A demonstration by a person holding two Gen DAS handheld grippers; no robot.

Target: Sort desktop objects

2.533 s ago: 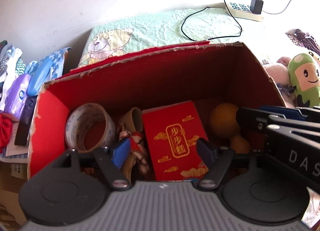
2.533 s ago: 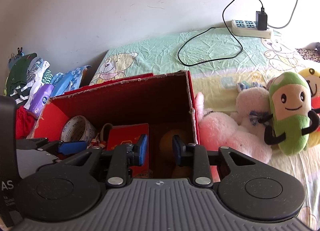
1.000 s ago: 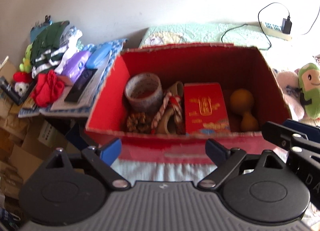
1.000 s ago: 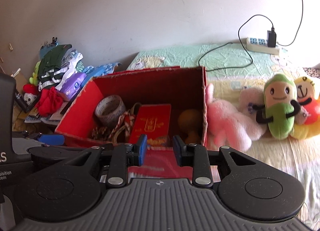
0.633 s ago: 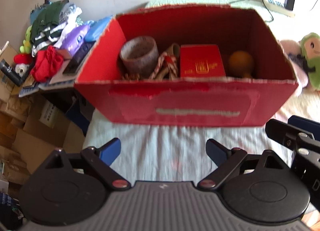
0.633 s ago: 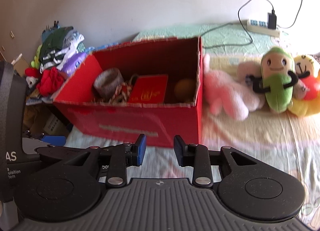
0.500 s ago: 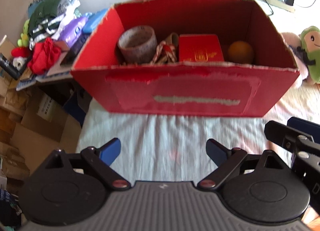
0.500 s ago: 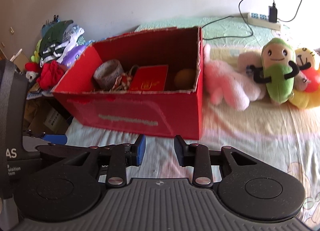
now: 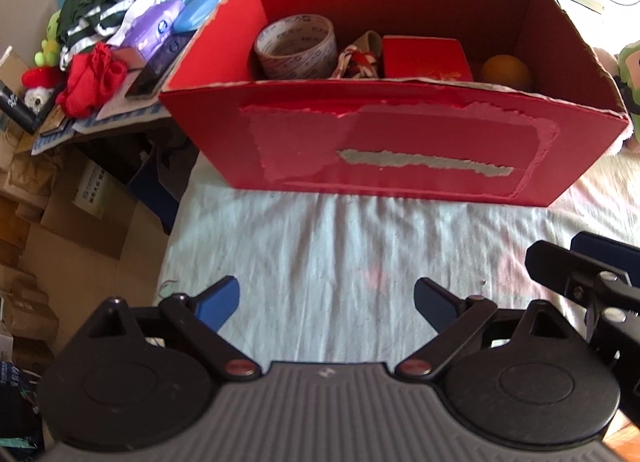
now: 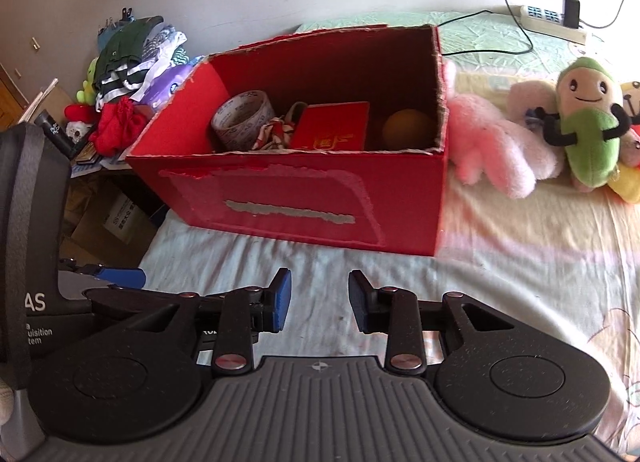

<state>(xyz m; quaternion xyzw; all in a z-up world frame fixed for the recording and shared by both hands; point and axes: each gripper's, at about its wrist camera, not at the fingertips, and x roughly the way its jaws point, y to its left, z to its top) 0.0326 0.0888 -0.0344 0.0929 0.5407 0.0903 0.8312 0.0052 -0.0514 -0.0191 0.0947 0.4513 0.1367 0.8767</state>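
Note:
A red cardboard box [image 9: 400,145] [image 10: 296,197] stands on the bed sheet. Inside it lie a tape roll [image 9: 296,47] [image 10: 242,115], a striped rope bundle [image 9: 358,59] [image 10: 274,133], a red packet [image 9: 426,59] [image 10: 334,131] and an orange gourd [image 9: 506,69] [image 10: 406,129]. My left gripper [image 9: 327,304] hangs open over bare sheet in front of the box, with nothing between its fingers. My right gripper [image 10: 320,300] is also in front of the box, its jaws a narrow gap apart and empty.
Plush toys lie right of the box: a pink one [image 10: 492,153] and a green one [image 10: 588,121]. A power strip [image 10: 552,21] with cable sits at the back. Left of the bed are piled clothes [image 9: 104,41] and cardboard boxes [image 9: 80,213] lower down.
Both grippers have pulled back out of the box and toward the near side of the bed. The box now shows its front wall, and the contents stay in place.

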